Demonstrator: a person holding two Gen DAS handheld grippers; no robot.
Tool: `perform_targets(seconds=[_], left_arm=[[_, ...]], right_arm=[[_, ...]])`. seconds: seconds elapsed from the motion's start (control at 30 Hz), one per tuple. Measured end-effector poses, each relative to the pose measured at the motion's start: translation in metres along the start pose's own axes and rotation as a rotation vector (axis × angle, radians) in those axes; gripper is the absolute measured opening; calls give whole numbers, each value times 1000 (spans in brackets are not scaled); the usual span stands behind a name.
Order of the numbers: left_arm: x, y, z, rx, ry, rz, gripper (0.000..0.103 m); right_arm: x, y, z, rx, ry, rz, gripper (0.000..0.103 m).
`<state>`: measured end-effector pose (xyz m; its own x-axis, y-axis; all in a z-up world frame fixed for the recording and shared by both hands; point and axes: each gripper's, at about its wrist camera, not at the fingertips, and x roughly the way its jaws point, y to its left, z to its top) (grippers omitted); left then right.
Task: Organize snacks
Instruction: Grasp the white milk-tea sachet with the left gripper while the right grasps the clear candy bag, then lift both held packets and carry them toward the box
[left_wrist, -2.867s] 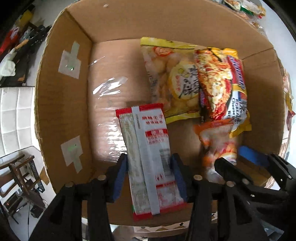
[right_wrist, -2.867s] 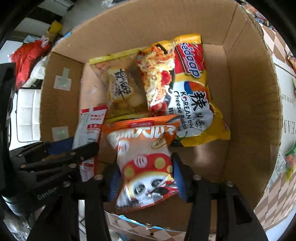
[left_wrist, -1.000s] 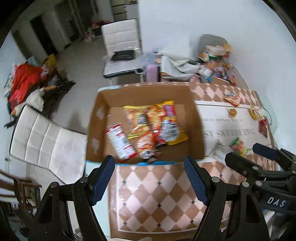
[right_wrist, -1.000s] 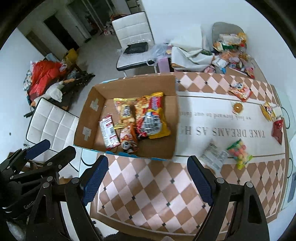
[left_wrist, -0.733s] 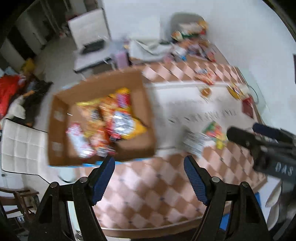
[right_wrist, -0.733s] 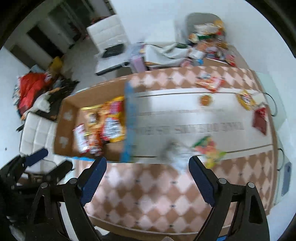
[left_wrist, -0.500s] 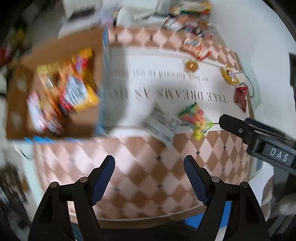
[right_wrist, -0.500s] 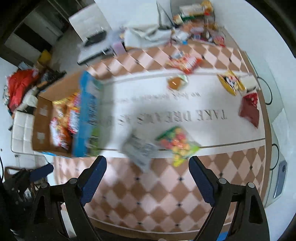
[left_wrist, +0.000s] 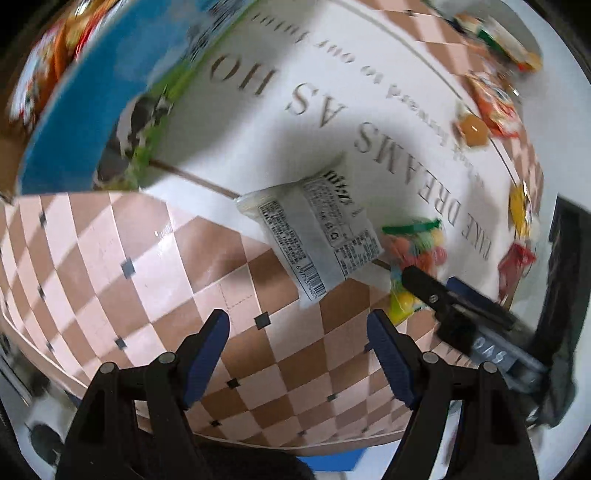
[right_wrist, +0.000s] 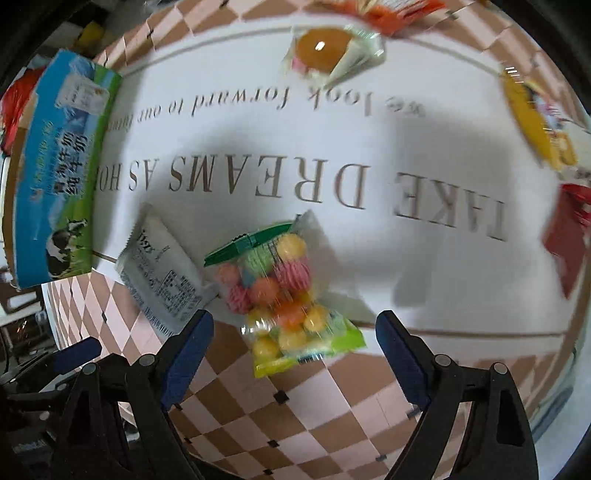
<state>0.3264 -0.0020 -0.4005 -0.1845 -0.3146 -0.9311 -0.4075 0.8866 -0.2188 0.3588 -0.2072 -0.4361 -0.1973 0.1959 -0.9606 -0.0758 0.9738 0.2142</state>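
Note:
A white snack packet (left_wrist: 317, 229) lies on the table just ahead of my open, empty left gripper (left_wrist: 297, 332); it also shows in the right wrist view (right_wrist: 162, 273). A clear bag of coloured candy balls (right_wrist: 284, 295) with a green top lies just ahead of my open, empty right gripper (right_wrist: 295, 332); it also shows in the left wrist view (left_wrist: 413, 251). The snack box (left_wrist: 92, 107), blue and green outside, stands at the left with packets inside; it also shows in the right wrist view (right_wrist: 55, 166).
More snacks lie at the far side of the table: a round orange one (right_wrist: 325, 48), a yellow packet (right_wrist: 535, 118), a red packet (right_wrist: 569, 236) and an orange packet (left_wrist: 495, 103). The table front edge (left_wrist: 258, 443) is close below the grippers.
Both grippers let go of their packets in the box, pulled back and up, then swung right and dropped low over the white packet and the candy bag.

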Motion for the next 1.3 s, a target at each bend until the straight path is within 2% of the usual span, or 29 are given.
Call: perform_targets(seconds=[0.17, 0.2, 0.4, 0.63, 0.8, 0.97, 1.03, 1.1, 1.23, 1.3], left_arm=[[4, -3, 11, -80, 19, -29, 76], [5, -6, 14, -91, 22, -28, 76], [15, -19, 34, -151, 56, -27, 76], [36, -28, 53, -159, 105, 33, 76], [45, -33, 59, -149, 122, 112, 76], [48, -43, 53, -75, 101, 175, 76], [47, -50, 48, 3, 71, 220, 69], [47, -55, 42, 85, 52, 255, 67], [51, -53, 28, 219, 31, 358, 66], [53, -52, 23, 256, 35, 377, 67]], right_arm=[[14, 3, 5, -27, 11, -25, 82], [12, 2, 5, -27, 6, -31, 76], [3, -24, 3, 54, -11, -80, 62], [-3, -51, 0, 117, 2, -59, 61], [2, -63, -4, 157, -2, -28, 61], [6, -69, -5, 178, 11, -27, 63], [5, -68, -5, 165, 6, -42, 63], [5, -66, -5, 152, 2, -55, 62], [7, -64, -17, 133, 17, -76, 62], [8, -63, -23, 124, 32, -77, 62]])
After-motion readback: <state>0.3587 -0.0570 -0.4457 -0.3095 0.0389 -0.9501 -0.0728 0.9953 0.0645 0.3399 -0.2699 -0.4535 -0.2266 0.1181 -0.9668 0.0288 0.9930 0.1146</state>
